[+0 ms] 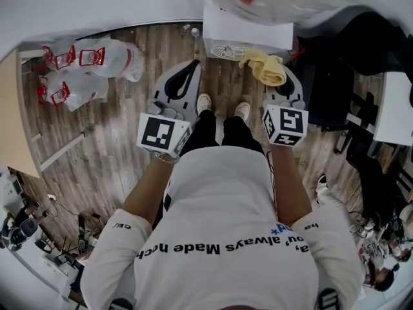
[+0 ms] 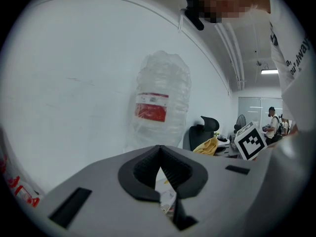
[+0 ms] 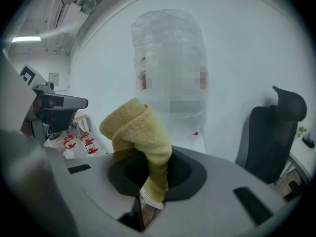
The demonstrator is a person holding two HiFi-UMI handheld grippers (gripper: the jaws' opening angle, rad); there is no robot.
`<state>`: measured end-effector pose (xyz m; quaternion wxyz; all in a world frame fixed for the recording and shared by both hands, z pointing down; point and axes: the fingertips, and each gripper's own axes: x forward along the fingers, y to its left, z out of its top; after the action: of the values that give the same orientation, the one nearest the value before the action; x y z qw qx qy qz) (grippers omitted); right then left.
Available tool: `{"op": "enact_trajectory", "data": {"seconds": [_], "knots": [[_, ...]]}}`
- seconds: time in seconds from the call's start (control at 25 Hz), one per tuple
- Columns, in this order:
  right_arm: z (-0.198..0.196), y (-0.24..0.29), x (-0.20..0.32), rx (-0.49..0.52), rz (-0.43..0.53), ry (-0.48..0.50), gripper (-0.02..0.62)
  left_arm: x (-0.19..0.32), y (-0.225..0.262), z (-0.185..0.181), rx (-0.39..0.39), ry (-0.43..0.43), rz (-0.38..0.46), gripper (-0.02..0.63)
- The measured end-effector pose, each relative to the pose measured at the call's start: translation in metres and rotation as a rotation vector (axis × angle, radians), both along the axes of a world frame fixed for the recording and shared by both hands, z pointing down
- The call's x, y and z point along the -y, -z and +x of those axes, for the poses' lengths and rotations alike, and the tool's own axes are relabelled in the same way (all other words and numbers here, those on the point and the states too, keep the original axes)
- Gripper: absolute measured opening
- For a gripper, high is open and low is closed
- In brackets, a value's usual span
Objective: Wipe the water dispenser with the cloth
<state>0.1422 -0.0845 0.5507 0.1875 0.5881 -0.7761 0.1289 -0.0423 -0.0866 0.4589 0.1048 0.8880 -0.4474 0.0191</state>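
The white water dispenser (image 1: 248, 30) stands against the wall just ahead of my feet. A plastic-wrapped bottle (image 2: 160, 102) with a red label sits on top of it, also filling the right gripper view (image 3: 170, 58). My right gripper (image 1: 279, 77) is shut on a folded yellow cloth (image 3: 140, 132), which sticks up out of the jaws close to the dispenser's front (image 1: 266, 68). My left gripper (image 2: 159, 151) is shut with nothing in it and is held level with the right one, left of the dispenser (image 1: 193, 66).
Plastic-wrapped water jugs (image 1: 84, 66) with red caps lie on the wood floor at the left. A black office chair (image 3: 269, 132) stands right of the dispenser, by a white desk (image 1: 395, 108). Cables and gear (image 1: 26, 228) crowd the lower left.
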Motion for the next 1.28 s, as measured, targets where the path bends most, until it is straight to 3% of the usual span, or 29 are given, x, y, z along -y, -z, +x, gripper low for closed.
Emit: {"op": "enact_trajectory", "data": {"seconds": [0.76,1.28], "knots": [[-0.121,-0.007,0.015,0.052,-0.02,0.195,0.063,-0.004,-0.004,-0.08,0.006,0.125,-0.027,0.018],[-0.137,-0.034,0.03,0.074,-0.051,0.161,0.063,-0.002,-0.017,-0.075,0.0,0.085,-0.027,0.018]]}}
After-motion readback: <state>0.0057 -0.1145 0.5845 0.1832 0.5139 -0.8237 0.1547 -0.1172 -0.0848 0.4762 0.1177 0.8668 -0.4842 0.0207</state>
